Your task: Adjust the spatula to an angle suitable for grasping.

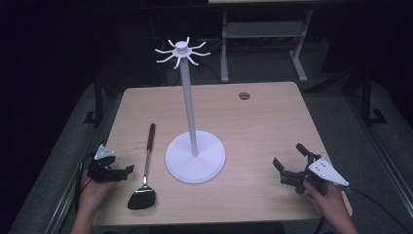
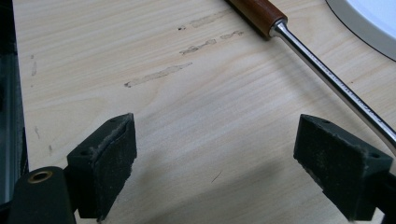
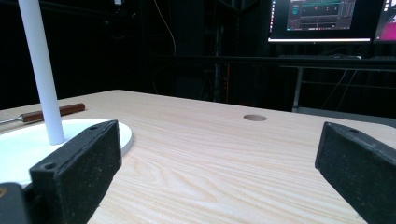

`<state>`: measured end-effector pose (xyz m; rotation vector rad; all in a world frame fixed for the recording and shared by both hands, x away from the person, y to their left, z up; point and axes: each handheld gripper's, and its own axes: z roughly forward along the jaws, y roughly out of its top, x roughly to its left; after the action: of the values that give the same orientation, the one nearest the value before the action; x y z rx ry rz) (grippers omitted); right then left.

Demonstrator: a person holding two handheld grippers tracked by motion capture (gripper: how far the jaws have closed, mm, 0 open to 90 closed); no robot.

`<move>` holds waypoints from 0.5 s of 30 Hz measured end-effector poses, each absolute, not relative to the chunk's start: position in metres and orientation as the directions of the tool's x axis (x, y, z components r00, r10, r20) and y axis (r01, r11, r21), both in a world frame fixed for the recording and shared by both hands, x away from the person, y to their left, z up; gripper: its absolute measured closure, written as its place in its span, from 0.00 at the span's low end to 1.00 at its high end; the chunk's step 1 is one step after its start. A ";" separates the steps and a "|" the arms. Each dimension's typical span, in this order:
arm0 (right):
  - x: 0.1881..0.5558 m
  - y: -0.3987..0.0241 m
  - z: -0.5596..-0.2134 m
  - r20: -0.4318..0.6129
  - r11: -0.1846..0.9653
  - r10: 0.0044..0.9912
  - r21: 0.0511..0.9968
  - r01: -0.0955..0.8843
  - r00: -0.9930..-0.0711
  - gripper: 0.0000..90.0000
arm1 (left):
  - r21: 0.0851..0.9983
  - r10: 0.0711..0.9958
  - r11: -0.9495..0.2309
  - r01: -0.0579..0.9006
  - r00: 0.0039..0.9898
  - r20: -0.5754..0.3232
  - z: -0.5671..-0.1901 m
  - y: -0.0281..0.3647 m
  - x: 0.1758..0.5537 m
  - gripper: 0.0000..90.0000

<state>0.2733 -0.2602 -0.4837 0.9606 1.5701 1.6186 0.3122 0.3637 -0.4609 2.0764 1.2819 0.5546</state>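
Note:
A white stand (image 1: 195, 156) with a round base, a tall pole and hooked arms at its top (image 1: 181, 51) rises from the middle of the wooden table (image 1: 253, 126). Left of it lies a spatula (image 1: 144, 170) with a black blade near me, a metal shaft (image 2: 336, 88) and a brown wooden handle (image 2: 257, 11). My left gripper (image 1: 124, 171) rests open near the front left edge, just left of the spatula, with bare wood between its pads (image 2: 105, 161). My right gripper (image 1: 290, 161) stands open at the front right, its pads (image 3: 79, 163) apart over bare table, and the stand's base (image 3: 18, 144) lies off to its left.
A round cable hole (image 1: 244, 95) sits in the table near its far edge. Scuff marks (image 2: 159, 74) streak the wood by the left gripper. Beyond the table stand a metal frame (image 1: 263, 44) and lit monitors (image 3: 327, 18) in a dark room.

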 end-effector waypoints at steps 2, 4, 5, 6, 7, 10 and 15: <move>0.273 -0.260 -0.484 0.049 -0.043 0.865 0.999 0.023 -0.499 0.00 | 0.701 0.899 -0.328 0.633 0.437 0.027 -0.461 0.364 0.312 0.14; 0.273 -0.260 -0.484 0.049 -0.043 0.865 0.999 0.024 -0.499 0.00 | 0.705 0.900 -0.331 0.628 0.435 0.036 -0.458 0.365 0.314 0.14; 0.273 -0.260 -0.484 0.051 -0.045 0.865 0.999 0.025 -0.499 0.00 | 0.705 0.900 -0.331 0.628 0.433 0.037 -0.457 0.365 0.314 0.14; 0.273 -0.260 -0.484 0.052 -0.046 0.865 0.999 0.025 -0.499 0.00 | 0.709 0.903 -0.324 0.627 0.428 0.034 -0.456 0.364 0.315 0.15; 0.273 -0.260 -0.484 0.050 -0.044 0.865 0.999 0.024 -0.499 0.00 | 0.710 0.904 -0.324 0.626 0.425 0.038 -0.455 0.365 0.316 0.16; 0.273 -0.260 -0.484 0.050 -0.044 0.865 0.999 0.024 -0.499 0.00 | 0.711 0.908 -0.318 0.627 0.417 0.038 -0.450 0.364 0.319 0.18; 0.273 -0.260 -0.484 0.052 -0.046 0.863 0.999 0.024 -0.502 0.00 | 0.714 0.917 -0.305 0.631 0.395 0.042 -0.443 0.359 0.329 0.25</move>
<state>0.2735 -0.2604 -0.4838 0.9588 1.5714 1.6230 0.3292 0.3594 -0.4428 2.0430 1.3182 0.6045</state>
